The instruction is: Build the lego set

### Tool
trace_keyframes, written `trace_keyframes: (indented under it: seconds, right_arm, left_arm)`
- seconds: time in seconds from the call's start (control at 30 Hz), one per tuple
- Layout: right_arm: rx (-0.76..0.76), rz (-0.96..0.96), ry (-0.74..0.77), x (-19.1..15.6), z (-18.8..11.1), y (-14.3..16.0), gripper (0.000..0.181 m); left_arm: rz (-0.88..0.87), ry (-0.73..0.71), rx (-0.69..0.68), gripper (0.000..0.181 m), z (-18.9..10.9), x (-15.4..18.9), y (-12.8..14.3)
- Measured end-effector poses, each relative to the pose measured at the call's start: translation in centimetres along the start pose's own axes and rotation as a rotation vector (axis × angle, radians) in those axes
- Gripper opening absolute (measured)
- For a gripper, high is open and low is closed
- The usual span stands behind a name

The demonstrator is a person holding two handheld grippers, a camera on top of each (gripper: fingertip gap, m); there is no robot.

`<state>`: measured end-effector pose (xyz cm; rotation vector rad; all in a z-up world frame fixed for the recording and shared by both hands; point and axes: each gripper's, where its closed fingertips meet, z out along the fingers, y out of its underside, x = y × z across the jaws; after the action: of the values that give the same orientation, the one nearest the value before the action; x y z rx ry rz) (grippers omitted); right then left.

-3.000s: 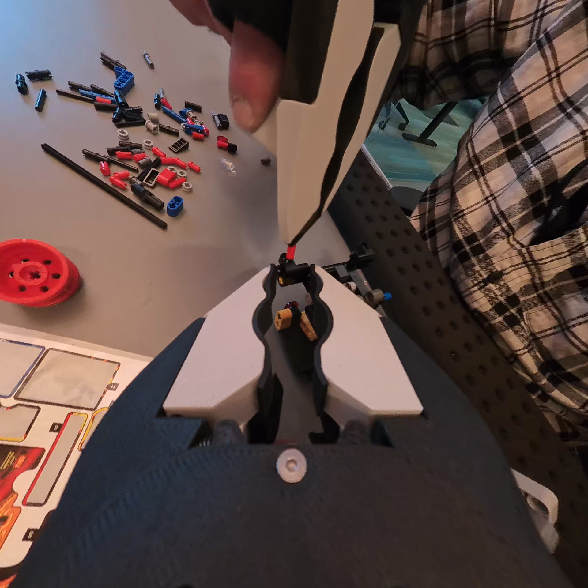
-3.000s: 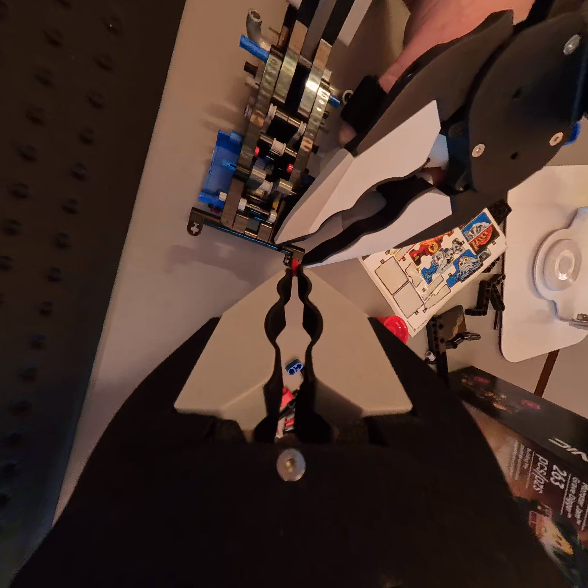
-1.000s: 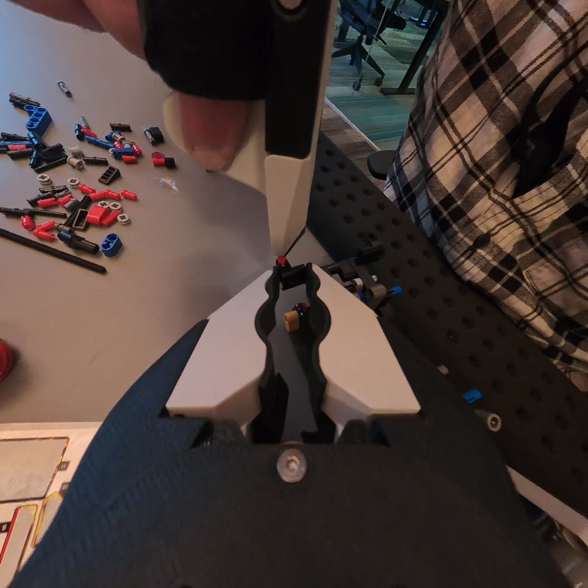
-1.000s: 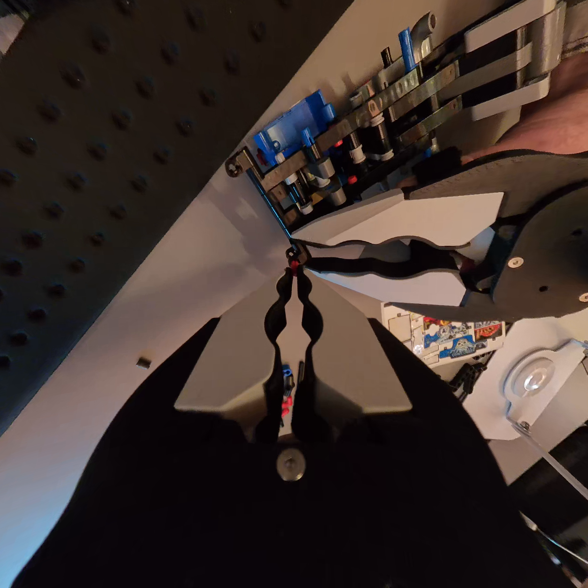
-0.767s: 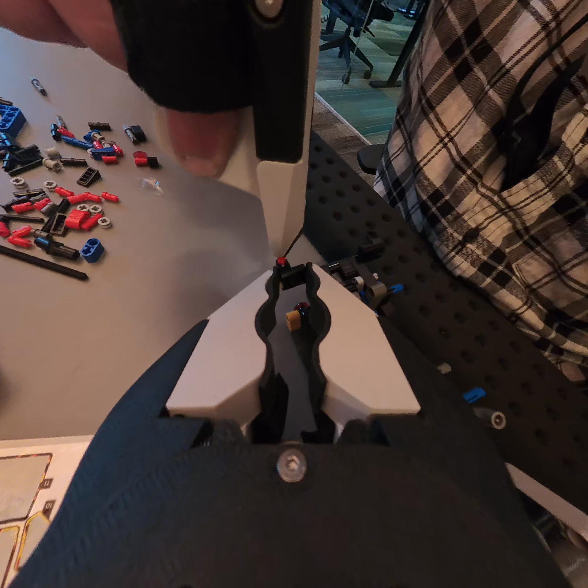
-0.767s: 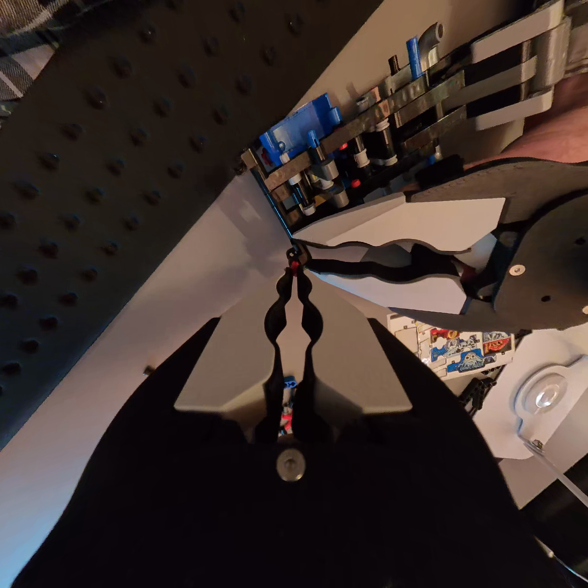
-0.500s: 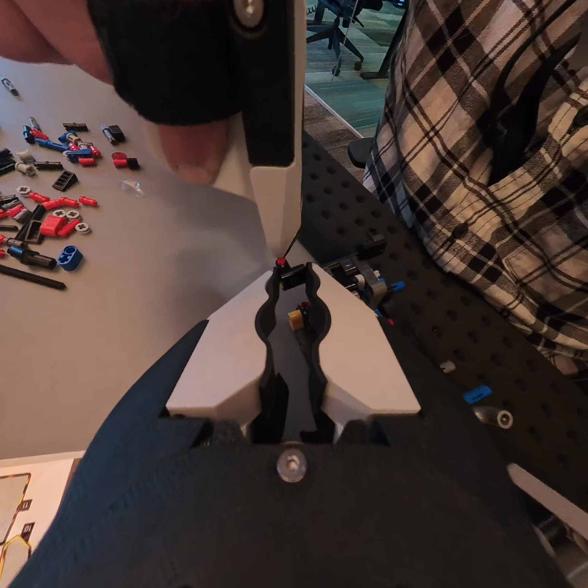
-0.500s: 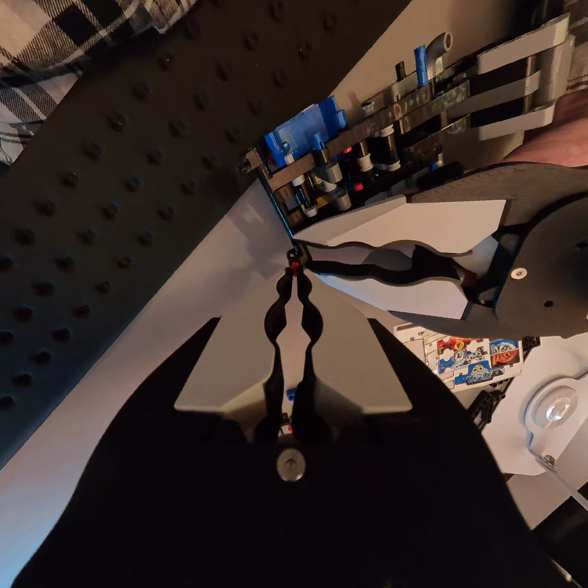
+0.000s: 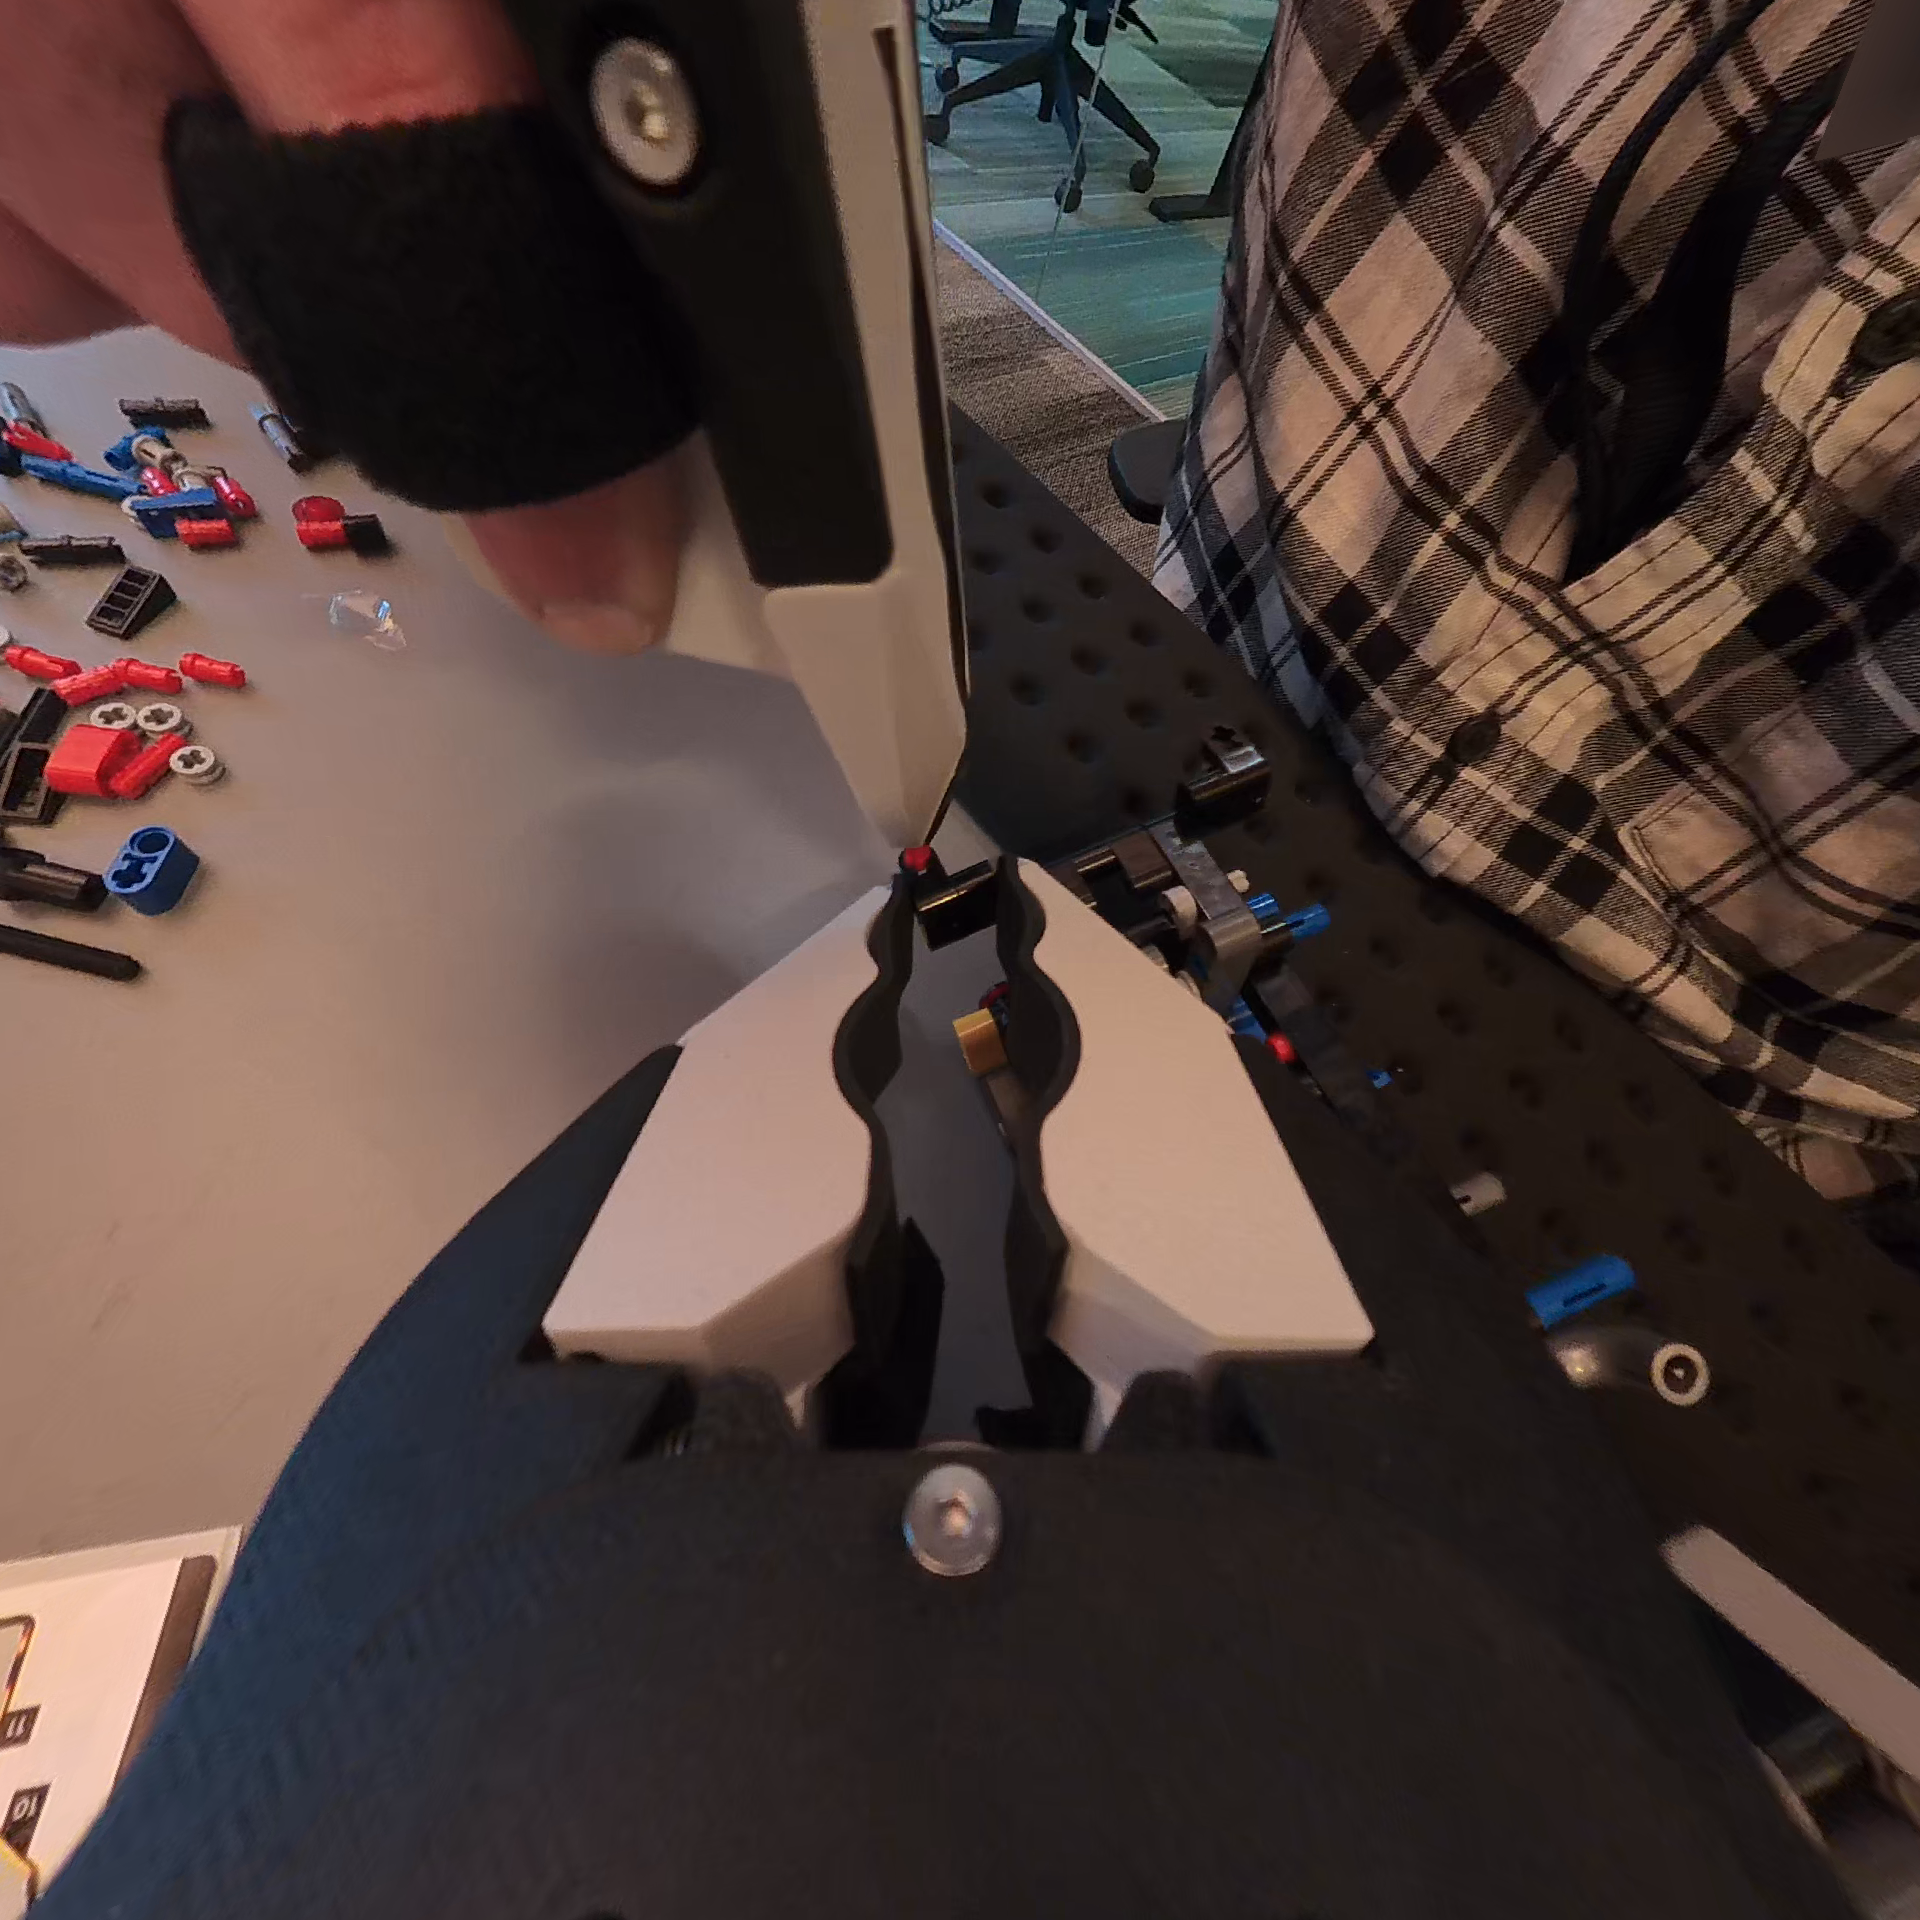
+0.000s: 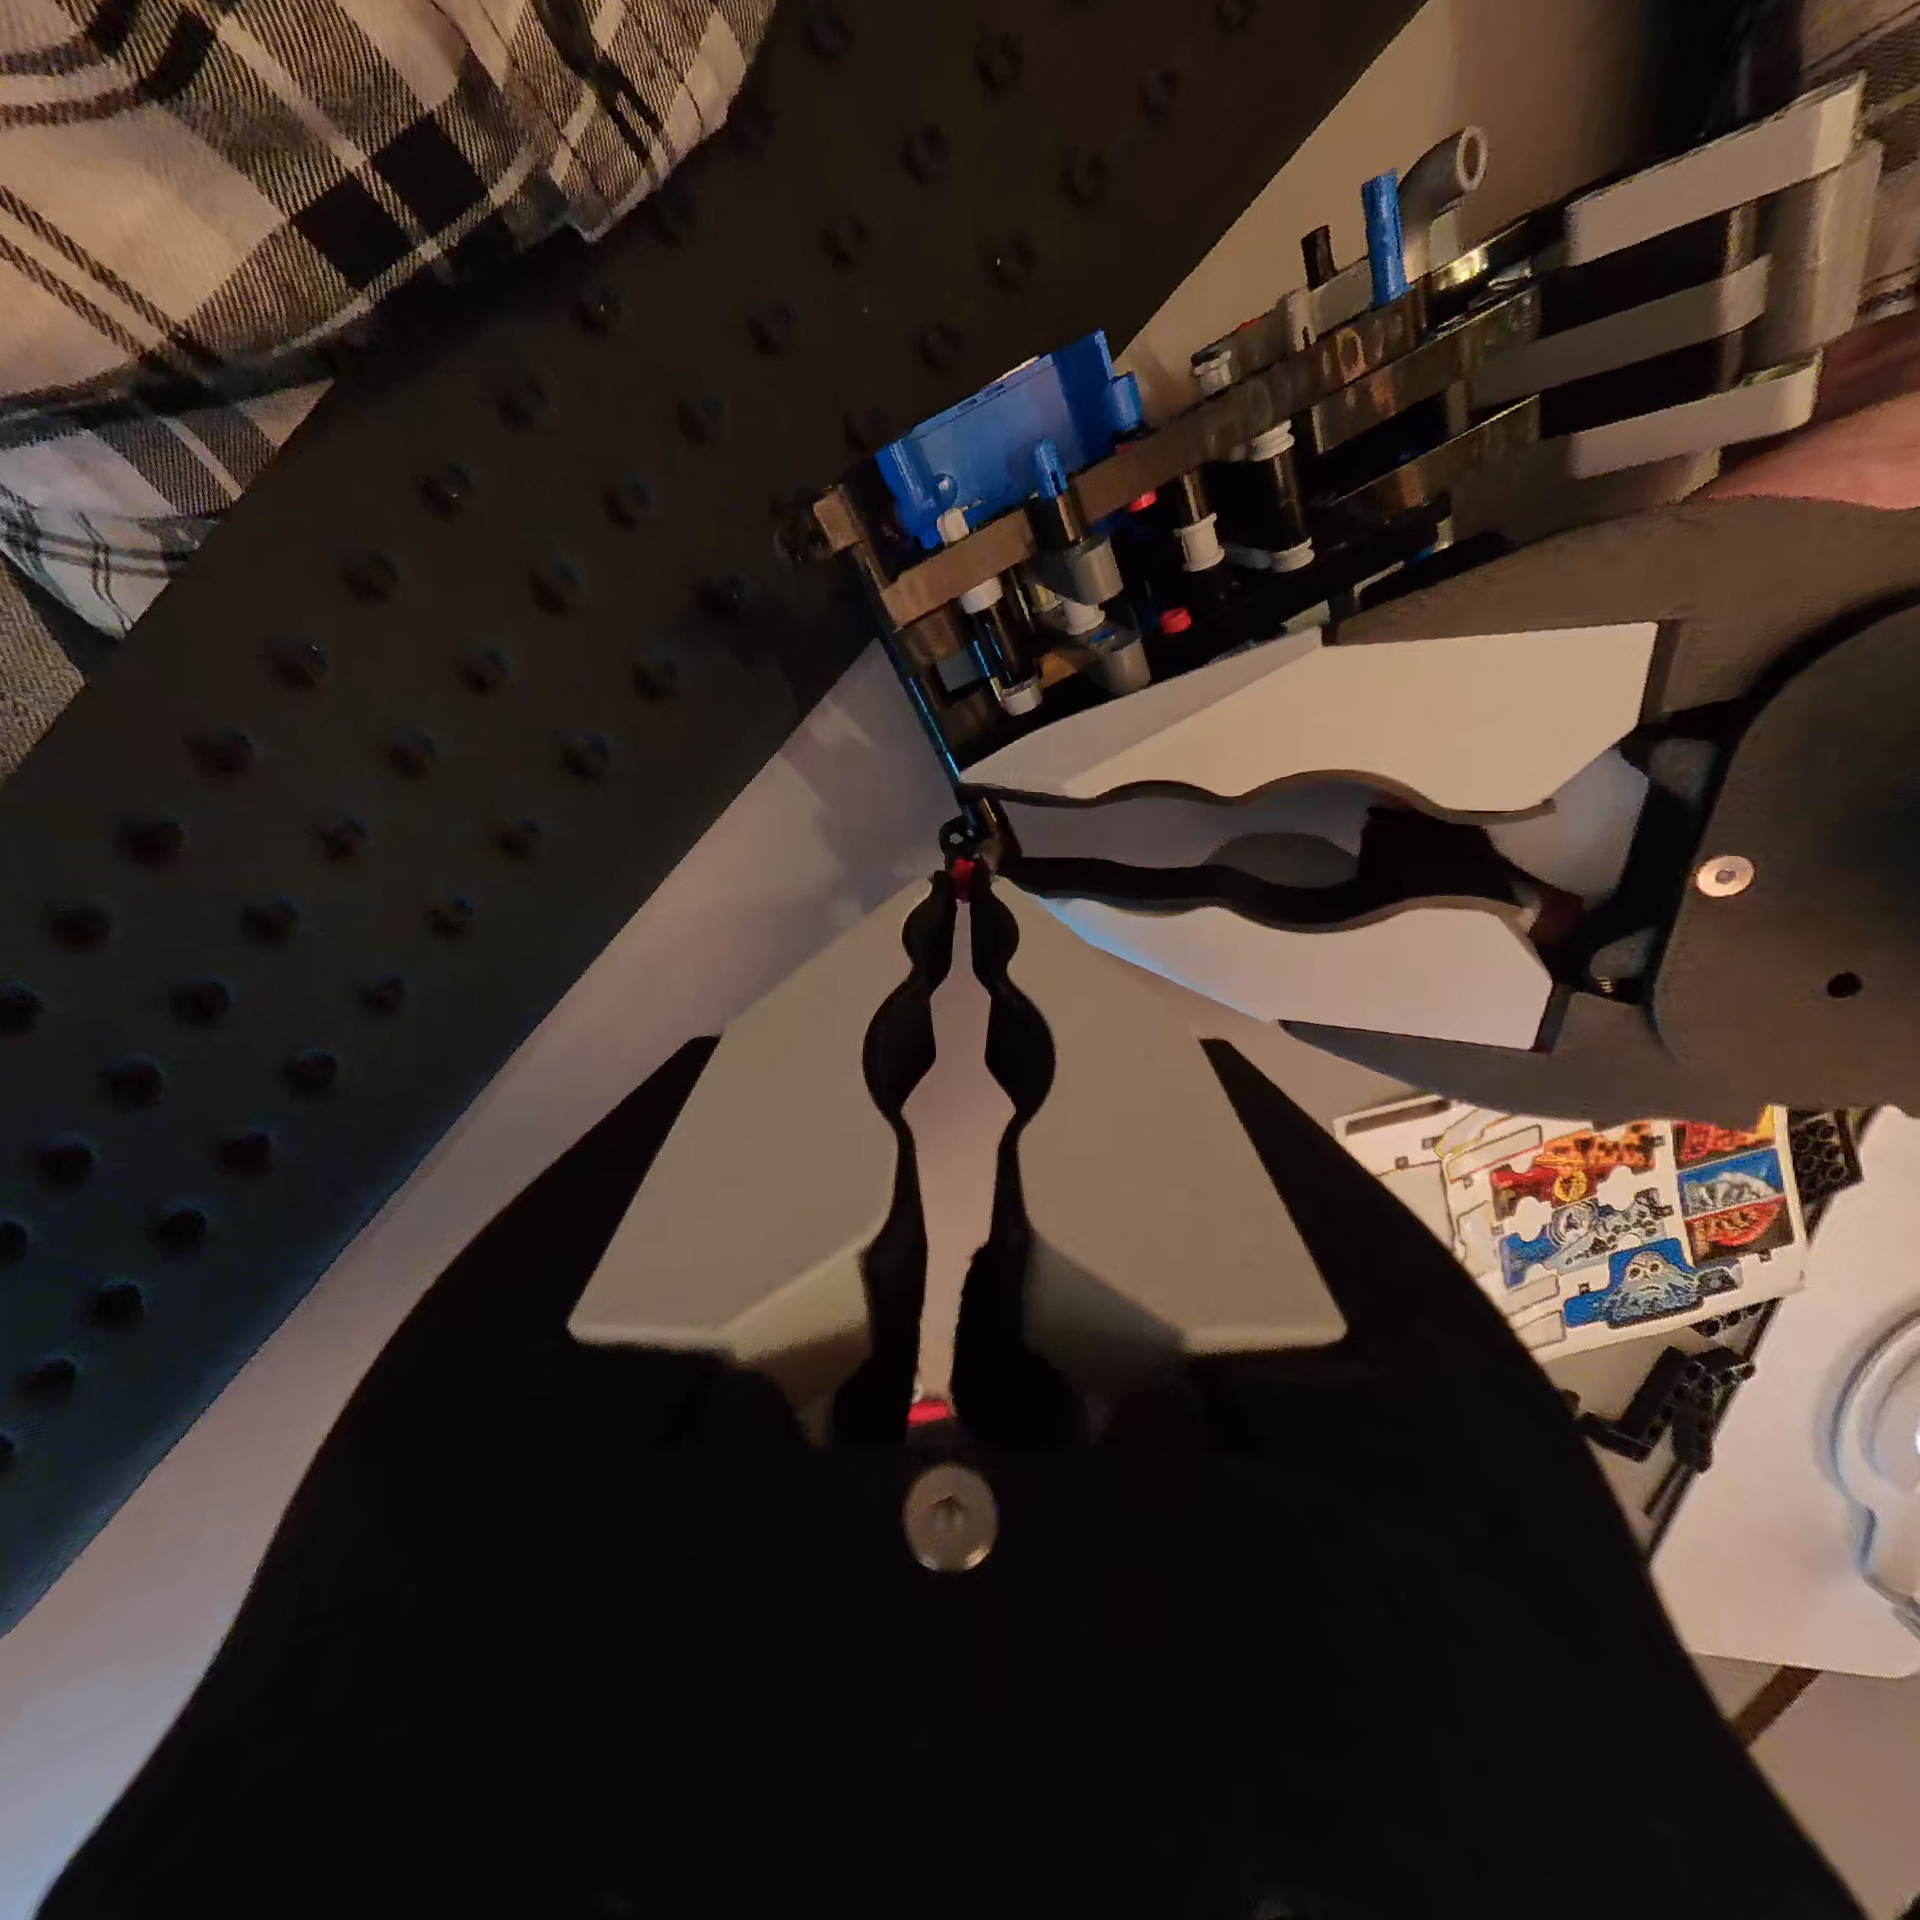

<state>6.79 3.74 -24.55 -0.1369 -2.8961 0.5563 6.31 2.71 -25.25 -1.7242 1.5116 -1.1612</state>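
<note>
Change: red pin point(image 9: 915, 858) is showing far less of its length above the black connector point(image 9: 958, 902) than three seconds ago, now only a small red nub; both grippers are also swinging round, so the pegboard point(image 10: 416, 644) and plaid shirt point(image 9: 1558, 520) are filling more of both views.
Meaning: the pin is probably nearly seated; a last short push looks like what is left of this step.
Left gripper point(image 9: 951, 883): jaws are closing on the black connector at their very tips, the model point(image 10: 1195, 520) hanging off it beyond and to the right of the jaws.
Right gripper point(image 10: 963, 891): jaws are pinching the red pin point(image 10: 963, 875) at their tips, almost fully together.
Pin axis: its long axis is running in line with the right jaws, pointing straight ahead into the connector, and meeting the left jaws roughly crosswise.
Model axis: its long beams are stretching away from the left jaws' tips, along the edge where table point(image 9: 364, 935) meets pegboard.
Loose parts point(image 9: 125, 727): lying on the table, well left of the left jaws.
</note>
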Motion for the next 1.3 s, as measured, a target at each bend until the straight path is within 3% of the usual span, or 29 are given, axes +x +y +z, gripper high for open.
trace_keyframes:
  seconds: [0.63,0.97,1.13,1.3]
  right_arm:
    - [0.066,0.075,-0.041,0.0,0.4,0.4,0.002]
    - [0.072,0.234,0.120,1.5,-2.1,1.0,0.012]
    - [0.087,0.398,0.270,2.1,-4.1,2.7,0.009]
    - [-0.082,0.589,0.396,0.7,-5.9,8.9,0.013]
  left_arm:
    - [-0.016,0.035,0.002,0.014,0.1,0.4,-0.1]
    - [-0.044,-0.047,0.036,0.015,-1.0,-1.1,-0.3]
    - [-0.058,-0.138,0.054,0.016,-2.3,-2.6,-0.1]
    - [-0.064,-0.245,0.029,0.016,-3.7,-4.1,0.3]
